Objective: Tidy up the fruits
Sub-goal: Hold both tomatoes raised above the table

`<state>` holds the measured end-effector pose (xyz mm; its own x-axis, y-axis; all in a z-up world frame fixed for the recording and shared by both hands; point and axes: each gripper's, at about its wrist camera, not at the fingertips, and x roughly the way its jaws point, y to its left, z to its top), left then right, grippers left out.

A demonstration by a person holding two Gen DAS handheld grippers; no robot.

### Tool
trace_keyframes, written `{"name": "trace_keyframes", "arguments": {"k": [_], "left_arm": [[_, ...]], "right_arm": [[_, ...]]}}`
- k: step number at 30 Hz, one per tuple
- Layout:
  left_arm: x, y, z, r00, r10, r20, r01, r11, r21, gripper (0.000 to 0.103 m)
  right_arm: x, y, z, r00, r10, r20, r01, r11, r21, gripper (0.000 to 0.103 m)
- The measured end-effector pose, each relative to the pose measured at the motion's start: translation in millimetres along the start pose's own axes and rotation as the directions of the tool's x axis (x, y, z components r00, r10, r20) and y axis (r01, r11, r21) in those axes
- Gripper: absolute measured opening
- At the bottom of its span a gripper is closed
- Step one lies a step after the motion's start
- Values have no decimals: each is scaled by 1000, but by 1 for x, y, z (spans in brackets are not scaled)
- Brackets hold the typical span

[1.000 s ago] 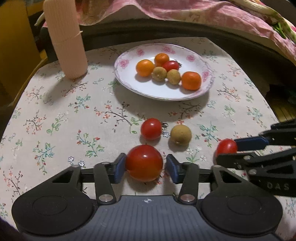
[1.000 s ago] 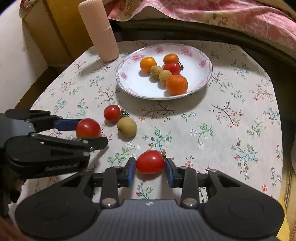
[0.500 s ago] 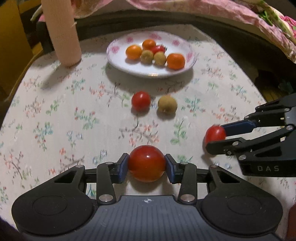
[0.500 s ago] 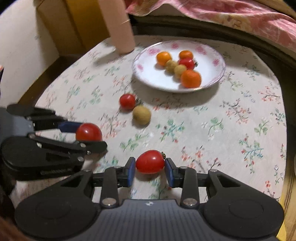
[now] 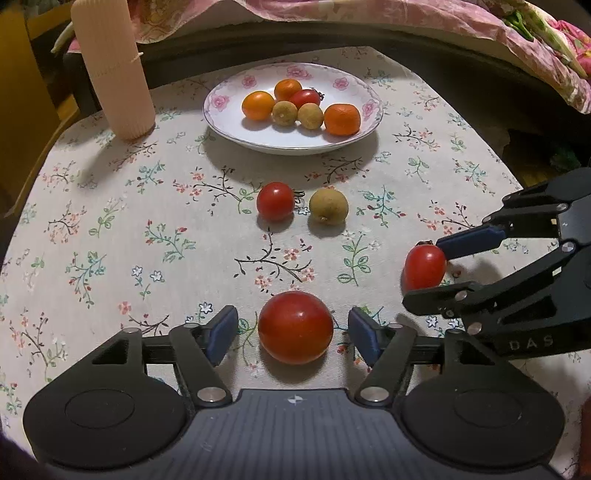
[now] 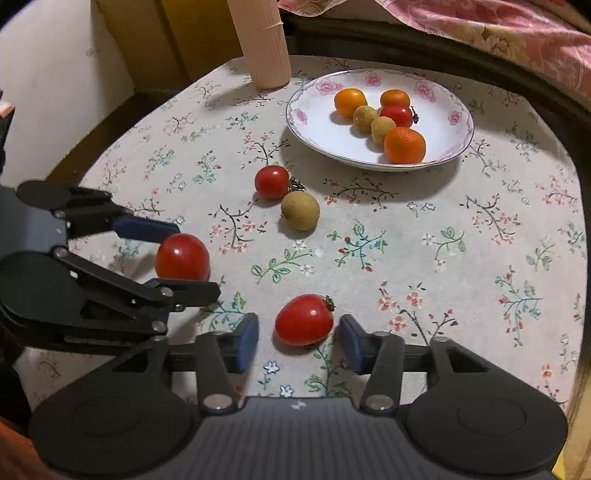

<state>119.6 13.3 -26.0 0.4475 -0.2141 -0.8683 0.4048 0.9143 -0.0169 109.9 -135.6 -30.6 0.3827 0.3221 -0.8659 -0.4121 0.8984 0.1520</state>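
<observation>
My left gripper (image 5: 293, 334) is open, its pads clear of a round red tomato (image 5: 295, 326) that rests on the floral tablecloth between them. My right gripper (image 6: 298, 338) is open around an oval red tomato (image 6: 304, 319), also resting on the cloth. Each gripper shows in the other's view: the right one (image 5: 434, 266) and the left one (image 6: 177, 258). Another red tomato (image 5: 275, 201) and a brown longan (image 5: 328, 206) lie mid-table. A flowered white plate (image 5: 229, 122) at the back holds oranges, longans and a tomato.
A tall ribbed pink cylinder (image 5: 112, 66) stands at the back left of the table. A pink quilt (image 5: 406, 22) lies behind the table. The table's rounded edge (image 5: 517, 177) drops off on the right, and a wall (image 6: 48, 92) is on the far left.
Both grippers have opened and released their tomatoes onto the cloth. Both views have moved a little closer to the plate.
</observation>
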Motion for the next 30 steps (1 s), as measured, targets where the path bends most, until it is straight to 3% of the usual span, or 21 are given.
{"name": "trace_keyframes", "arguments": {"k": [9,11,17,21,30], "left_arm": [[1,-2,-1,1000,5,-1,-5,1000,15,68],[2,-1,-1,1000,5,-6,-4,1000,12,60],[4,-4,-2,1000,5,-18,-4,1000,23,54],[4,-3,0,1000,10,-19,-9,1000,17,50],[4,-6,6,1000,16,-19,-15,1000,25,50]], "right_arm": [[-3,-2,2,1000,-10,17,10,1000,9,56],[-2,-1,2,1000,-7,17,6,1000,5,56],[0,2,2,1000,-23,3,23,1000,-8,56],[-1,-1,3,1000,-13,3,13,1000,20,41],[-3,1,4,1000,-22,7,22,1000,13,41]]}}
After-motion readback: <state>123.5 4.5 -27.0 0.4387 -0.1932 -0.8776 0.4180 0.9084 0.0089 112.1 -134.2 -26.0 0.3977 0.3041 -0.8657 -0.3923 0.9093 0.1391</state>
